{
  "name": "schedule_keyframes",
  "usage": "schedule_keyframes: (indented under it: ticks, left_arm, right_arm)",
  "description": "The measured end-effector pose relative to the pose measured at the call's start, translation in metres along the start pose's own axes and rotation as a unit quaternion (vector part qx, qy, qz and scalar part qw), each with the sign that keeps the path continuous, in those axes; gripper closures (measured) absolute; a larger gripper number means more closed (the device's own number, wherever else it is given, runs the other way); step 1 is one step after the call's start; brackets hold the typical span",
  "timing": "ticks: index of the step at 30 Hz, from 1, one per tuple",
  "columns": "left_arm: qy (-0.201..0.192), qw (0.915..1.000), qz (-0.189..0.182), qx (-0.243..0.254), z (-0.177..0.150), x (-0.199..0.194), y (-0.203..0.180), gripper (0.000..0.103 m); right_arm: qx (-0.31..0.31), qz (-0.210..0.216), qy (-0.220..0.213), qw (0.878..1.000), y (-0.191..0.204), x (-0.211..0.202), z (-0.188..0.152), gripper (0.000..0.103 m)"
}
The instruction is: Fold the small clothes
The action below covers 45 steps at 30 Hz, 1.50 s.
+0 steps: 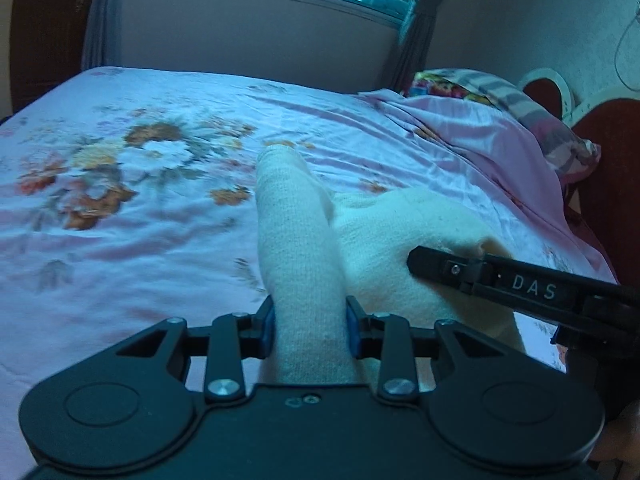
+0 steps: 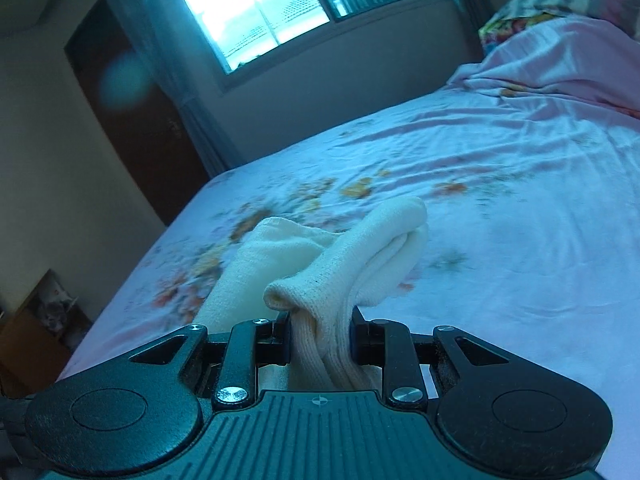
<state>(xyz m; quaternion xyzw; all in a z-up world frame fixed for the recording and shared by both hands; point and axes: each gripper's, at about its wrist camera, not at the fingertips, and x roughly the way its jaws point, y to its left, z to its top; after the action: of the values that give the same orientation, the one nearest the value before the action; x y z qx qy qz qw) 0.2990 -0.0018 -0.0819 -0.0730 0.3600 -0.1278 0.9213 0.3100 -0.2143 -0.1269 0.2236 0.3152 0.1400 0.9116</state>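
A cream sock (image 1: 298, 248) is seen clamped between the blue pads of the left tool (image 1: 308, 330), its length running away toward twelve o'clock above the floral bedsheet (image 1: 120, 216). At about three o'clock of it, the right tool (image 1: 416, 260) is pressed into a second bundle of the same cream fabric. In the right wrist view, the right tool (image 2: 320, 340) is shown clenched on a bunched sock end (image 2: 324, 304), the rest doubled over itself toward one o'clock. Whether one sock or a pair is held cannot be told. The fold is judged barely begun: the fabric has been lifted off the bed, nothing is laid flat or squared, and the folding and setting down are left. A pillow (image 1: 500, 92) is visible at two o'clock.
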Motion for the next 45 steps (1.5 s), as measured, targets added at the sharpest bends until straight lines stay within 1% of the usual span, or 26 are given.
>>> schedule_keyframes:
  ticks: [3,7,11,15,19,26,30,33,35,37,40,42,43,45]
  left_arm:
    - [-0.003,0.9999,0.012,-0.011,-0.001,-0.012,0.022,0.072]
    - [-0.004,0.9996,0.021,-0.017,-0.005,-0.019,0.045,0.072]
    - [-0.004,0.9993,0.027,-0.025,-0.010,-0.020,0.064,0.072]
    - [0.005,0.9990,0.031,-0.032,-0.017,-0.014,0.078,0.072]
    - [0.021,0.9986,0.030,-0.039,-0.029,-0.004,0.088,0.072]
    - [0.048,0.9971,0.034,-0.048,-0.056,0.018,0.099,0.072]
    - [0.054,0.9969,0.030,-0.049,-0.064,0.021,0.103,0.068]
    - [0.065,0.9960,0.030,-0.054,-0.066,0.024,0.104,0.063]
    - [0.075,0.9948,0.027,-0.063,-0.067,0.024,0.109,0.058]
    - [0.084,0.9934,0.017,-0.077,-0.068,0.021,0.115,0.054]
    - [0.084,0.9919,0.006,-0.095,-0.064,0.015,0.125,0.054]
    - [0.078,0.9921,0.004,-0.098,-0.055,0.018,0.129,0.056]
    - [0.077,0.9919,0.006,-0.100,-0.050,0.022,0.130,0.056]
    - [0.082,0.9907,0.005,-0.108,-0.039,0.036,0.134,0.055]
  right_arm:
    - [-0.013,0.013,0.004,1.000,0.026,0.009,-0.007,0.078]
    - [-0.017,0.017,0.012,1.000,0.048,0.022,-0.019,0.078]
    - [-0.020,0.017,0.020,0.999,0.061,0.035,-0.028,0.078]
    - [-0.026,0.013,0.028,0.999,0.067,0.045,-0.037,0.078]
    - [-0.030,0.000,0.044,0.999,0.067,0.055,-0.052,0.078]
    - [-0.029,-0.029,0.076,0.996,0.048,0.070,-0.076,0.078]
    - [-0.034,-0.044,0.091,0.994,0.036,0.075,-0.087,0.078]
    - [-0.010,-0.051,0.111,0.993,0.022,0.080,-0.094,0.078]
    - [0.020,-0.047,0.121,0.991,0.013,0.082,-0.094,0.072]
    - [0.038,-0.039,0.128,0.990,0.008,0.079,-0.088,0.063]
    - [0.055,-0.025,0.131,0.990,0.002,0.078,-0.076,0.057]
    - [0.083,-0.017,0.134,0.987,-0.005,0.084,-0.068,0.052]
    - [0.096,-0.018,0.135,0.986,-0.010,0.088,-0.065,0.050]
    - [0.113,-0.021,0.142,0.983,-0.017,0.103,-0.058,0.050]
